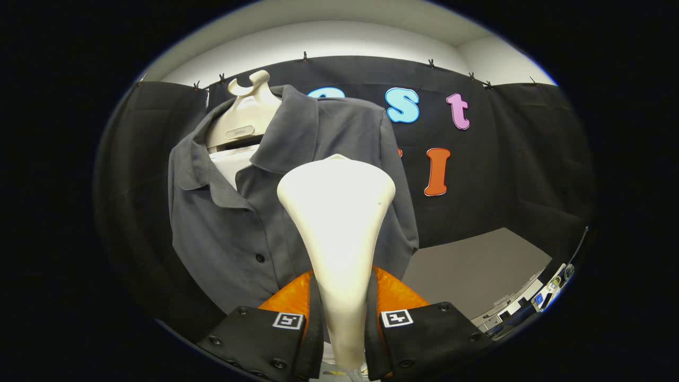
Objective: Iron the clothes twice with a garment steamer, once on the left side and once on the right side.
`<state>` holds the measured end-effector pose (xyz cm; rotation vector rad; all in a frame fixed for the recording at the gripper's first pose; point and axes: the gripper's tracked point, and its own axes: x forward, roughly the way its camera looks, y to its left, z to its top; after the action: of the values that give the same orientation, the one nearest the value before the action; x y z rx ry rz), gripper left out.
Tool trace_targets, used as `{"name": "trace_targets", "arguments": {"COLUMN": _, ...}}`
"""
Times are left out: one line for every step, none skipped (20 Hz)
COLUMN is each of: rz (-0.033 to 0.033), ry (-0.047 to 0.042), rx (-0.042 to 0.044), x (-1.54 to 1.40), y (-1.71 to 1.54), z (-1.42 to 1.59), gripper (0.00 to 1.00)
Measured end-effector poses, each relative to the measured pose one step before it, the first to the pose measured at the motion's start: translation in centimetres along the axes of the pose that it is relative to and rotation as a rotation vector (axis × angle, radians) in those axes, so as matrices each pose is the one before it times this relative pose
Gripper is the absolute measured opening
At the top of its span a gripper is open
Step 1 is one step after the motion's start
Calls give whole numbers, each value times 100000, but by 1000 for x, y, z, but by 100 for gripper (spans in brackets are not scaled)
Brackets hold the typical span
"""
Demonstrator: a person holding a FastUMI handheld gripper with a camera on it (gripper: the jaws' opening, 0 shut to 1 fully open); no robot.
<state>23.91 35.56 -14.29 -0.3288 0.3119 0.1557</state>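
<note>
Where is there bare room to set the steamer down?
The grey surface beyond the fingers, between the shirt and the black wall, is bare. The gripper is shut on the steamer; ahead is crowded by shirt and hanger.

Black cloth wall (509,175) clipped below a white wall (339,45), grey floor (472,270).

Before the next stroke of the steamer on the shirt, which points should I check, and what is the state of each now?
1. Grip: hand-held gripper shut on the steamer, both fingers pressing its neck: ok.
2. Steamer head faces the grey shirt, just ahead of the fingers: ok.
3. Head touching the fabric: cannot tell.
4. Shirt hangs on its hanger, front buttoned: ok.
5. Steam coming out: cannot tell.
6. Head is over the shirt's side away from the hanger; whether that side was already ironed: cannot tell.
</note>
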Motion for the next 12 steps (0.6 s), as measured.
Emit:
{"name": "trace_targets", "arguments": {"rz": -952, "ry": 743, "rx": -700, "x": 719, "y": 5, "z": -34, "gripper": 39}}
{"name": "trace_targets", "arguments": {"rz": -324, "ry": 770, "rx": -421, "x": 565, "y": 99, "z": -134, "gripper": 39}}
{"name": "trace_targets", "arguments": {"rz": 139, "ry": 294, "rx": 399, "x": 587, "y": 286, "z": -118, "gripper": 39}}
{"name": "trace_targets", "arguments": {"rz": 101, "ry": 950, "rx": 214, "x": 501, "y": 210, "z": -232, "gripper": 40}}
{"name": "trace_targets", "arguments": {"rz": -179, "ry": 1337, "rx": -111, "x": 466, "y": 89, "z": -346, "gripper": 39}}
{"name": "trace_targets", "arguments": {"rz": -61, "ry": 1034, "rx": -345, "x": 243, "y": 119, "z": -316, "gripper": 40}}
{"name": "trace_targets", "arguments": {"rz": 63, "ry": -40, "rx": -268, "x": 165, "y": 101, "z": -139, "gripper": 40}}
{"name": "trace_targets", "arguments": {"rz": -165, "ry": -264, "rx": 53, "x": 1, "y": 24, "z": -153, "gripper": 40}}
{"name": "trace_targets", "arguments": {"rz": -218, "ry": 473, "rx": 85, "x": 84, "y": -99, "z": -349, "gripper": 40}}
{"name": "trace_targets", "arguments": {"rz": -193, "ry": 373, "rx": 102, "x": 80, "y": -115, "z": -355, "gripper": 40}}
{"name": "trace_targets", "arguments": {"rz": -160, "ry": 629, "rx": -80, "x": 202, "y": 12, "z": -428, "gripper": 40}}
{"name": "trace_targets", "arguments": {"rz": -126, "ry": 924, "rx": 154, "x": 139, "y": -33, "z": -398, "gripper": 40}}
